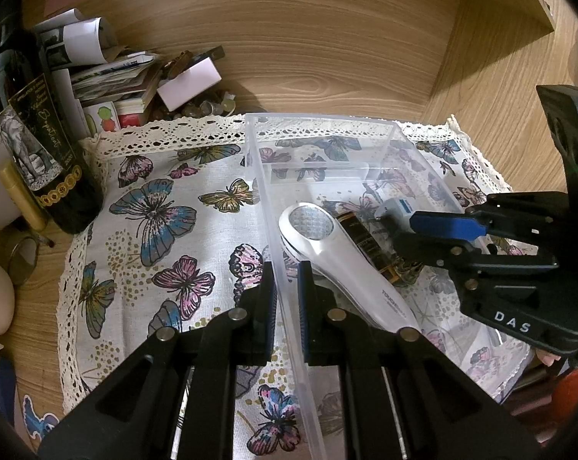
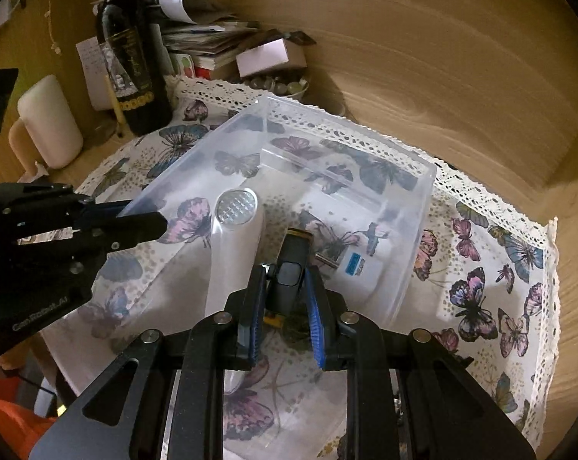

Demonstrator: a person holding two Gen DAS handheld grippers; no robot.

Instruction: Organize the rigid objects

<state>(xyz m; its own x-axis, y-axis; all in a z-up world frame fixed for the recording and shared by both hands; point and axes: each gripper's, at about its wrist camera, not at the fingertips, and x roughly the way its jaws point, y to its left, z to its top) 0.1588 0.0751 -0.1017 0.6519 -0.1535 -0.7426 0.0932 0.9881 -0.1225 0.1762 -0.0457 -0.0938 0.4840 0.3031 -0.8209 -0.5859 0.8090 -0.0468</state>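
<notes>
A clear plastic bin [image 1: 319,126] [image 2: 423,191] sits on a butterfly cloth [image 1: 155,211] [image 2: 500,276]. Inside lie a white handheld device with a round grid head [image 1: 327,245] [image 2: 235,237], a black and gold tube [image 1: 369,241] [image 2: 291,268] and a white and blue charger plug [image 1: 394,207] [image 2: 356,264]. My left gripper [image 1: 287,280] [image 2: 143,214] is shut on the bin's left wall. My right gripper [image 2: 285,280] [image 1: 411,230] reaches into the bin, its pads on either side of the black tube, with small gaps showing.
A dark wine bottle [image 1: 32,126] [image 2: 130,50] stands at the cloth's left edge beside a pile of papers and cards [image 1: 112,73] [image 2: 212,42]. A white mug [image 2: 49,122] is further left. Wooden walls [image 1: 327,38] close the back and right.
</notes>
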